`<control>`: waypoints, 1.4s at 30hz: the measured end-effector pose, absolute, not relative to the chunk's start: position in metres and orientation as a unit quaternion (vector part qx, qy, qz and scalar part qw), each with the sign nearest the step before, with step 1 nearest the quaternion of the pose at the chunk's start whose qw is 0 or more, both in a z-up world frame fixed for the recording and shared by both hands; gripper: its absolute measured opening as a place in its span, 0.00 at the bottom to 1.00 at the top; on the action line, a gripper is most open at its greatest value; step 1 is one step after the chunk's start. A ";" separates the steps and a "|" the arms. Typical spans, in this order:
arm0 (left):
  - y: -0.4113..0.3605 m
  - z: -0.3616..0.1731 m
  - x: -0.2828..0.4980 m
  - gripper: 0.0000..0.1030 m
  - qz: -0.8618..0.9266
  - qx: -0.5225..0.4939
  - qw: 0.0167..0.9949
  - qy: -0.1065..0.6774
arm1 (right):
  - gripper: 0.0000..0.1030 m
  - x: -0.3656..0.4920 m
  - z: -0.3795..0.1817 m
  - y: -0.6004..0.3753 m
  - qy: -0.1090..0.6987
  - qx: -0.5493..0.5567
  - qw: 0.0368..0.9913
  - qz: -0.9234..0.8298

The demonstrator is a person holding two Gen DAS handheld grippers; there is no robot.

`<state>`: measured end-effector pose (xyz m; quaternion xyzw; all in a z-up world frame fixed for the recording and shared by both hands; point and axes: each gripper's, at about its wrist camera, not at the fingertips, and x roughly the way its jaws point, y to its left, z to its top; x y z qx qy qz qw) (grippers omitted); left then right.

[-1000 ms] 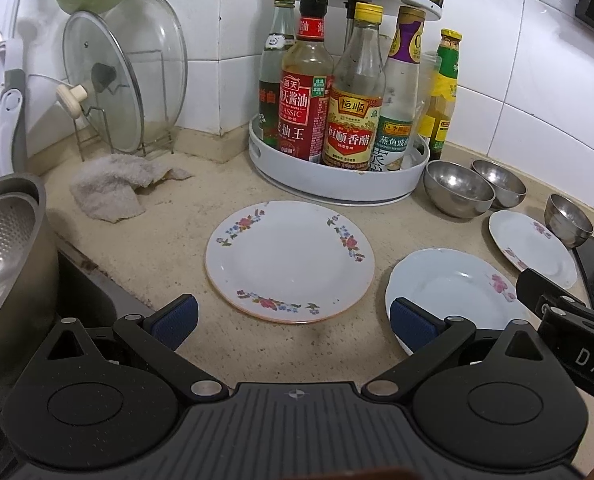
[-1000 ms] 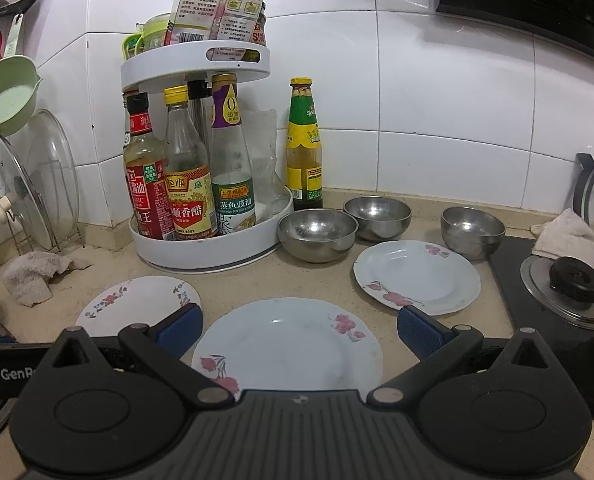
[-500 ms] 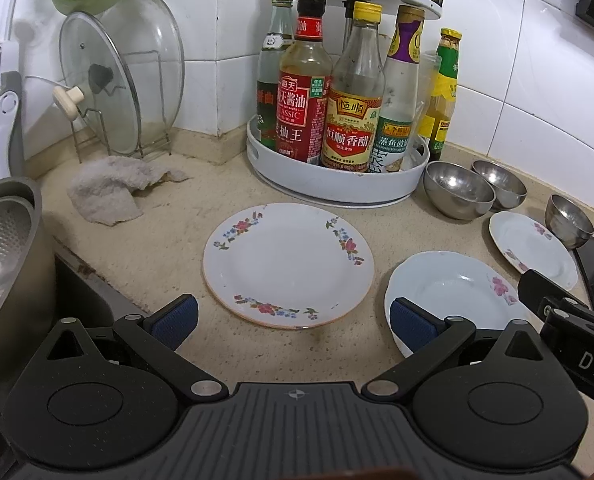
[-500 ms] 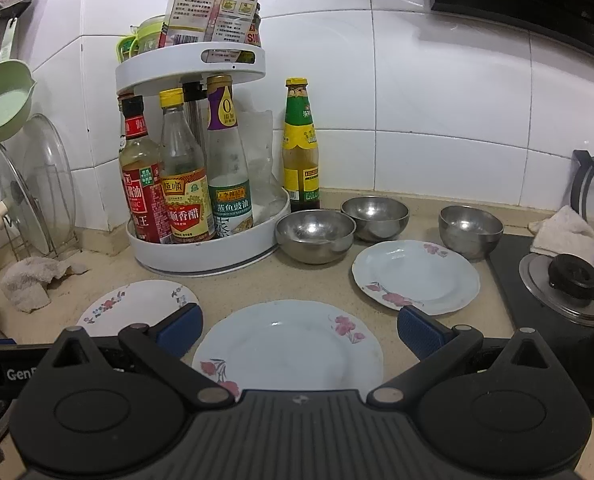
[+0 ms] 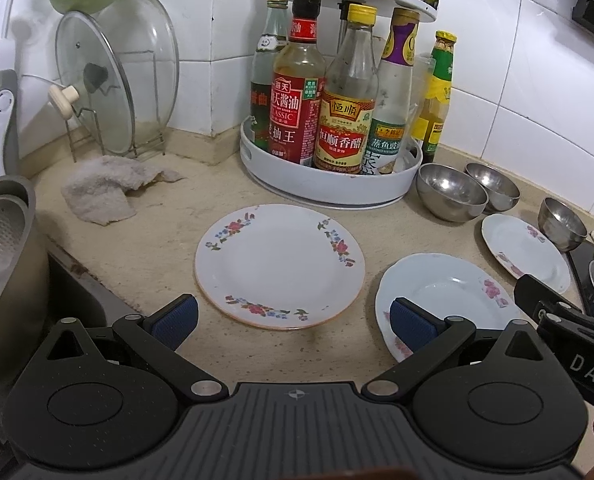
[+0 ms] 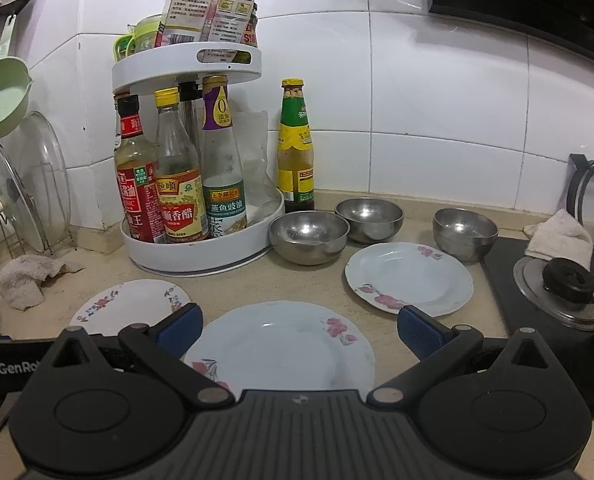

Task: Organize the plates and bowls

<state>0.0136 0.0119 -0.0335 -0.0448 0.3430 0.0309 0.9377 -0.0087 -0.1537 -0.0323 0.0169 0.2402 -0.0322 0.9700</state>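
Two spread, empty tools: left tool [image 5: 293,320] faces the floral plate [image 5: 280,266], right tool [image 6: 299,330] the pale-blue plate [image 6: 281,346].

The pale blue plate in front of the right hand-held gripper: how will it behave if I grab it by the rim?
The pale blue plate looks like glazed ceramic, so probably stiff, slick and chippable. It lies flat on the counter, so the open right hand-held gripper likely needs to lift an edge first. Held by one rim, it may droop.

"CLASSIC" on red-labelled bottle [image 5: 292,120]; "GenRo" on left claw [image 6: 15,368]; "DAS" on right claw [image 5: 589,364]
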 end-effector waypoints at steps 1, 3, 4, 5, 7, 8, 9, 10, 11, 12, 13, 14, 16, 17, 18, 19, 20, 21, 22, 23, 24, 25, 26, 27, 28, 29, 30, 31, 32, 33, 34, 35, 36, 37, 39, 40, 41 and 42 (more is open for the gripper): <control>0.012 -0.033 0.013 1.00 0.031 -0.045 0.938 0.343 | 0.99 -0.009 -0.032 -0.154 0.240 0.017 0.970 -0.033; 0.012 -0.034 0.014 1.00 0.028 -0.048 0.937 0.345 | 0.99 -0.009 -0.032 -0.156 0.241 0.020 0.970 -0.035; 0.011 -0.034 0.013 1.00 0.028 -0.048 0.937 0.345 | 0.99 -0.010 -0.032 -0.157 0.240 0.021 0.970 -0.036; 0.010 -0.034 0.013 1.00 0.027 -0.047 0.937 0.346 | 0.99 -0.010 -0.032 -0.157 0.240 0.023 0.970 -0.037; 0.009 -0.035 0.013 1.00 0.028 -0.046 0.936 0.348 | 0.99 -0.010 -0.032 -0.157 0.241 0.024 0.970 -0.037; 0.009 -0.036 0.013 1.00 0.028 -0.046 0.935 0.349 | 0.99 -0.011 -0.032 -0.157 0.241 0.022 0.970 -0.038; 0.009 -0.036 0.013 1.00 0.028 -0.046 0.935 0.350 | 0.99 -0.011 -0.032 -0.157 0.241 0.022 0.970 -0.038; 0.009 -0.036 0.014 1.00 0.030 -0.045 0.935 0.350 | 0.99 -0.010 -0.032 -0.156 0.242 0.022 0.969 -0.038; 0.009 -0.036 0.014 1.00 0.031 -0.044 0.935 0.350 | 0.99 -0.009 -0.032 -0.156 0.244 0.023 0.969 -0.037; 0.010 -0.037 0.014 1.00 0.032 -0.044 0.935 0.351 | 0.99 -0.009 -0.033 -0.156 0.245 0.024 0.968 -0.037; 0.010 -0.037 0.014 1.00 0.032 -0.044 0.934 0.352 | 0.99 -0.009 -0.033 -0.156 0.246 0.025 0.968 -0.037; 0.011 -0.037 0.014 1.00 0.032 -0.044 0.934 0.353 | 0.99 -0.009 -0.034 -0.156 0.247 0.026 0.968 -0.036; 0.011 -0.038 0.015 1.00 0.034 -0.045 0.933 0.355 | 0.99 -0.009 -0.034 -0.155 0.249 0.026 0.967 -0.036; 0.012 -0.038 0.015 1.00 0.034 -0.045 0.933 0.355 | 0.99 -0.009 -0.035 -0.155 0.250 0.026 0.967 -0.036; 0.012 -0.038 0.016 1.00 0.035 -0.046 0.933 0.356 | 0.99 -0.008 -0.035 -0.155 0.251 0.027 0.967 -0.036; 0.013 -0.038 0.016 1.00 0.035 -0.045 0.933 0.356 | 0.99 -0.008 -0.035 -0.154 0.251 0.026 0.967 -0.036; 0.013 -0.038 0.016 1.00 0.036 -0.045 0.932 0.357 | 0.99 -0.008 -0.035 -0.154 0.251 0.026 0.967 -0.036; 0.014 -0.038 0.016 1.00 0.036 -0.046 0.932 0.357 | 0.99 -0.007 -0.035 -0.154 0.251 0.026 0.967 -0.035; 0.014 -0.039 0.017 1.00 0.037 -0.045 0.932 0.358 | 0.99 -0.007 -0.036 -0.153 0.252 0.026 0.967 -0.035; 0.014 -0.039 0.017 1.00 0.038 -0.045 0.932 0.358 | 0.99 -0.006 -0.036 -0.152 0.253 0.026 0.966 -0.035; 0.015 -0.039 0.017 1.00 0.038 -0.045 0.932 0.359 | 0.99 -0.006 -0.036 -0.152 0.254 0.026 0.966 -0.035; 0.015 -0.039 0.018 1.00 0.039 -0.045 0.931 0.359 | 0.99 -0.005 -0.037 -0.151 0.255 0.026 0.966 -0.035; 0.015 -0.039 0.018 1.00 0.040 -0.044 0.931 0.359 | 0.99 -0.005 -0.037 -0.151 0.255 0.027 0.966 -0.035; 0.015 -0.039 0.018 1.00 0.040 -0.043 0.931 0.360 | 0.99 -0.004 -0.037 -0.150 0.256 0.027 0.966 -0.034; 0.016 -0.039 0.019 1.00 0.041 -0.042 0.931 0.360 | 0.99 -0.003 -0.037 -0.150 0.257 0.027 0.966 -0.034; 0.016 -0.039 0.019 1.00 0.041 -0.042 0.931 0.360 | 0.99 -0.003 -0.038 -0.150 0.258 0.027 0.965 -0.034; 0.016 -0.039 0.019 1.00 0.041 -0.041 0.931 0.361 | 0.99 -0.002 -0.038 -0.149 0.259 0.027 0.965 -0.034; 0.016 -0.040 0.019 1.00 0.041 -0.041 0.931 0.361 | 0.99 -0.002 -0.038 -0.149 0.260 0.027 0.965 -0.034; 0.016 -0.040 0.019 1.00 0.041 -0.041 0.931 0.361 | 0.99 -0.002 -0.038 -0.149 0.260 0.027 0.965 -0.035; 0.016 -0.040 0.019 1.00 0.041 -0.041 0.931 0.361 | 0.99 -0.001 -0.038 -0.148 0.261 0.027 0.964 -0.035; 0.017 -0.040 0.019 1.00 0.041 -0.041 0.931 0.361 | 0.99 -0.001 -0.039 -0.148 0.261 0.028 0.964 -0.035; 0.018 -0.040 0.019 1.00 0.041 -0.041 0.930 0.362 | 0.99 -0.001 -0.039 -0.148 0.262 0.028 0.964 -0.034; 0.018 -0.041 0.020 1.00 0.042 -0.040 0.930 0.363 | 0.99 0.000 -0.039 -0.148 0.263 0.028 0.964 -0.034; 0.018 -0.041 0.020 1.00 0.042 -0.039 0.930 0.363 | 0.99 0.000 -0.040 -0.147 0.264 0.029 0.963 -0.034; 0.018 -0.042 0.020 1.00 0.042 -0.037 0.930 0.364 | 0.99 0.001 -0.041 -0.147 0.267 0.030 0.963 -0.035; 0.018 -0.043 0.021 1.00 0.043 -0.037 0.930 0.364 | 0.99 0.001 -0.041 -0.146 0.267 0.030 0.962 -0.035; 0.018 -0.043 0.021 1.00 0.043 -0.037 0.930 0.364 | 0.99 0.001 -0.041 -0.146 0.268 0.030 0.962 -0.035; 0.018 -0.043 0.021 1.00 0.045 -0.036 0.929 0.364 | 0.99 0.002 -0.042 -0.147 0.268 0.030 0.962 -0.035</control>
